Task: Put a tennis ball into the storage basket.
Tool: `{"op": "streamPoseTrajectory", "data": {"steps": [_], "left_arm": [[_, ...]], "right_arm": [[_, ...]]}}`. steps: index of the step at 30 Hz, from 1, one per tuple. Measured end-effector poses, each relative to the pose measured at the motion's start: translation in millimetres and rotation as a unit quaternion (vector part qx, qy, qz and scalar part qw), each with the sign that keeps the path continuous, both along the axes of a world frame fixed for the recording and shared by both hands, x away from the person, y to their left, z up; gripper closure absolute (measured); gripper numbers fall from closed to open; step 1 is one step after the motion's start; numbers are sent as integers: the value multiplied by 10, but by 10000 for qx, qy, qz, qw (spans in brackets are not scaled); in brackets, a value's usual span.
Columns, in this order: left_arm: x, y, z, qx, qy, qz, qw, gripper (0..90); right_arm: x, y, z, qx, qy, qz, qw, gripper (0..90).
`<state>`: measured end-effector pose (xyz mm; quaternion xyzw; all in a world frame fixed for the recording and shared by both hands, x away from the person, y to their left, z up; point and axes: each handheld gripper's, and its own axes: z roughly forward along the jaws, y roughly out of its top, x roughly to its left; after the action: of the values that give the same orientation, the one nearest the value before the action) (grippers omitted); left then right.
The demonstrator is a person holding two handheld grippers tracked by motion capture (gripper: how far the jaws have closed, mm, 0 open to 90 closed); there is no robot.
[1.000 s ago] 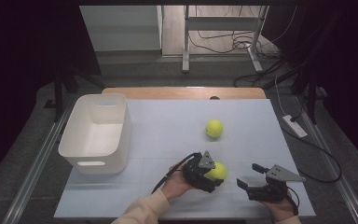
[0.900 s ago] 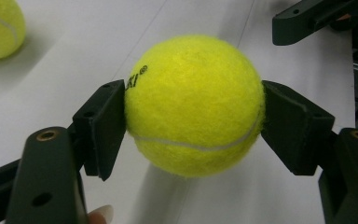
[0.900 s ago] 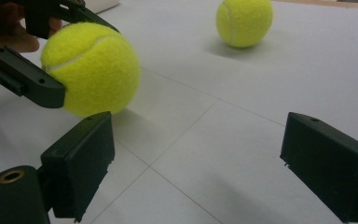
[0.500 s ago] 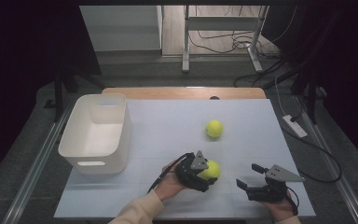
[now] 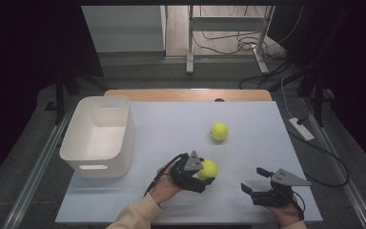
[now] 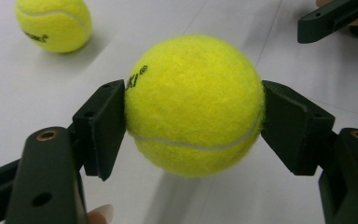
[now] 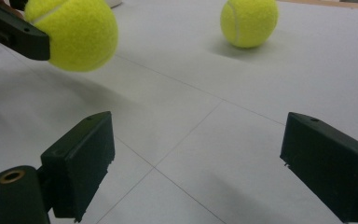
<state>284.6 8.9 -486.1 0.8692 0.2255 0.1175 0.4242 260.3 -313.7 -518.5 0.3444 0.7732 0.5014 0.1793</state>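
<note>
The left gripper (image 5: 201,172) has its jaws closed on a tennis ball (image 6: 193,105), one pad on each side at the widest part, and the ball hangs a little above the table (image 5: 171,124). The white bin (image 5: 97,136) stands far to the left of this gripper, so I think the ball should go there: carry it level, high enough to pass the rim, and open only when it is above the inside. The right gripper (image 5: 259,183) rests with its jaws wide apart and nothing between them. A second ball (image 5: 218,131) lies beyond both grippers. The table is white and smooth; the room around it is dark, with cables on the floor.
</note>
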Motion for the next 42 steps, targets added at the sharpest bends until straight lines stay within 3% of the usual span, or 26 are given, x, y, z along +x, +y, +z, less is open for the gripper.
{"op": "streamPoseTrajectory", "data": {"steps": [22, 42], "left_arm": [[-36, 257, 174, -374, -212, 172, 9989, 271], [-59, 494, 371, -740, -461, 394, 9954, 271]], "right_arm": [[-2, 6, -1, -16, 7, 5, 10000, 98], [1, 5, -5, -25, 10, -1, 10000, 98]]}}
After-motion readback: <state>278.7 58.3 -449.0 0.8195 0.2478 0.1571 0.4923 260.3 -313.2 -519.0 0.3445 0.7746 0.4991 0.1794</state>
